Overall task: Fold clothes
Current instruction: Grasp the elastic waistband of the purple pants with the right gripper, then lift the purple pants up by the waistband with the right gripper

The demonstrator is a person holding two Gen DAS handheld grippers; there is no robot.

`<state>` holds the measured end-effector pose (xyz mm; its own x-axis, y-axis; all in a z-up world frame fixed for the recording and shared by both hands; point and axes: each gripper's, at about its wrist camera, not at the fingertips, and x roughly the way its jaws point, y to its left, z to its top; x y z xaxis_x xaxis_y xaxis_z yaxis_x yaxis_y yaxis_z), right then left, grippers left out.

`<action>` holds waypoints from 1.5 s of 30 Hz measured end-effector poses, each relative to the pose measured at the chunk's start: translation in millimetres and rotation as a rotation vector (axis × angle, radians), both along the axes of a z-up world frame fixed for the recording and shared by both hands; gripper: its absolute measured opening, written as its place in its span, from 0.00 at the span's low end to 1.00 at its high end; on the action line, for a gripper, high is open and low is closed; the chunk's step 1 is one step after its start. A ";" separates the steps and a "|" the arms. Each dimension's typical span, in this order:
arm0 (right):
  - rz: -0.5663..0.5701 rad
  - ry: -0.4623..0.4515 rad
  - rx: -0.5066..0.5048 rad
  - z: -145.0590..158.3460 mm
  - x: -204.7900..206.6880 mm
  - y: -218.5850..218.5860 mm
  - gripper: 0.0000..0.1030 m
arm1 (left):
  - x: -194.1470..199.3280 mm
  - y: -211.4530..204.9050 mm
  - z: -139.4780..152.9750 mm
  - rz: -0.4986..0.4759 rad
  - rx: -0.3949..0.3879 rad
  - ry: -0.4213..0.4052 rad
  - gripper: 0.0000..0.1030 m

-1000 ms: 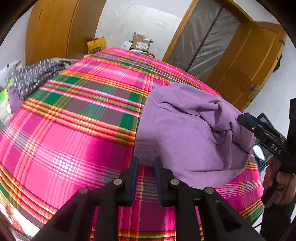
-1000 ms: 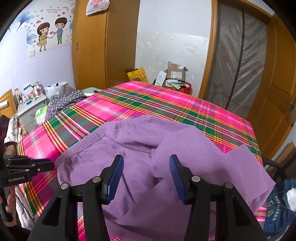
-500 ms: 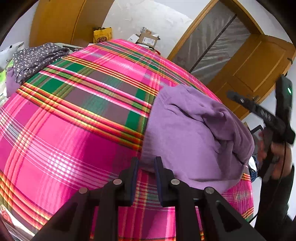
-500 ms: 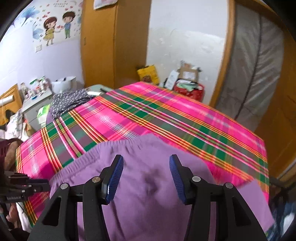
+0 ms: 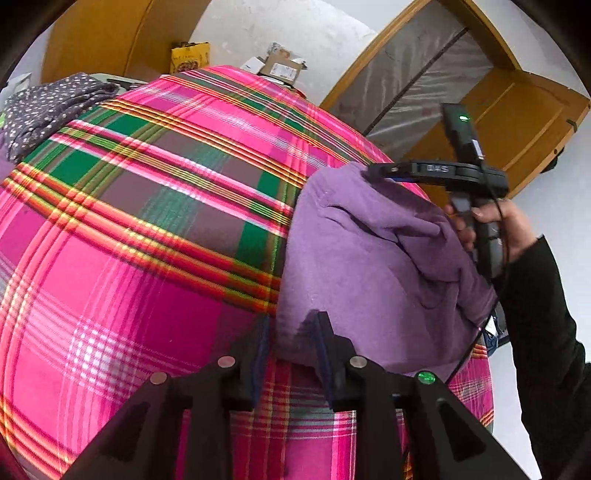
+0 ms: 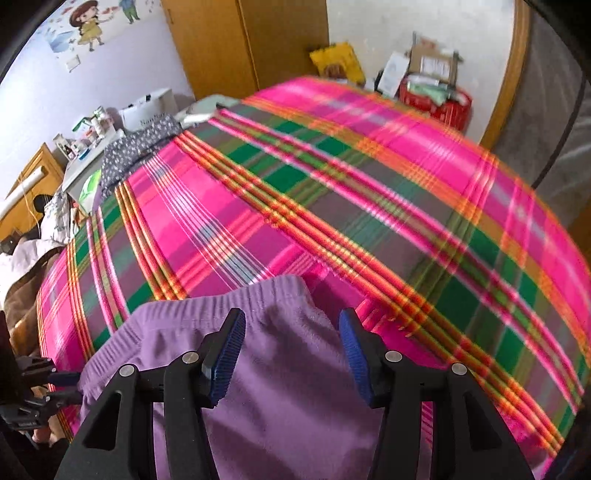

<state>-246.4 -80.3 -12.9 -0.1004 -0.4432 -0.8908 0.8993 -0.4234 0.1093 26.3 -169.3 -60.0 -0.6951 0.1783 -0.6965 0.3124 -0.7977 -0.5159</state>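
**Purple top on the big checked bed**

A big bed is covered by a bright checked blanket [image 5: 140, 236] in pink, green and orange stripes. It fills most of both views.

On the near side of the blanket lies a soft purple top [image 5: 373, 266]. It is bunched up with folds, and its ribbed edge [image 6: 207, 306] faces the far side of the bed in the right wrist view.

Behind the bed are wooden doors [image 5: 517, 122] and a white wall. A red bin [image 6: 436, 99] full of boxes and a yellow bag [image 6: 336, 62] stand on the floor by that wall. A grey cloth with small white dots [image 5: 48, 107] lies at the far corner of the bed. A wall sticker of a cartoon girl [image 6: 88, 26] is up on the lilac wall.

The left gripper [image 5: 291, 339] sits low at the near edge of the purple top. Its jaws are opening, and a bit of the top's edge is between them, not pinched.

The right gripper [image 6: 291, 328] is over the far corner of the top with its blue pads [image 6: 229, 347] spread wide and nothing pinched. In the left wrist view a hand [image 5: 513, 229] in a black sleeve holds it, and its side shows small letters, too blurred to be sure of
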 end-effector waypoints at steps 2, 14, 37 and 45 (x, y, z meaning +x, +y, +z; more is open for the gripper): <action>0.015 -0.028 0.029 -8.0 -1.6 -4.6 0.53 | -2.2 -0.3 -0.5 -0.013 0.007 0.007 0.24; 0.093 -0.046 0.145 -19.0 1.3 -29.5 0.35 | -10.1 5.0 1.2 -0.047 -0.024 0.004 0.13; 0.056 0.400 -0.456 189.7 101.3 -46.1 0.08 | 40.1 -37.9 119.2 0.098 -0.295 0.171 0.04; 0.100 0.390 -0.557 214.8 120.0 -84.9 0.08 | 65.9 -68.3 150.2 0.215 -0.370 0.192 0.04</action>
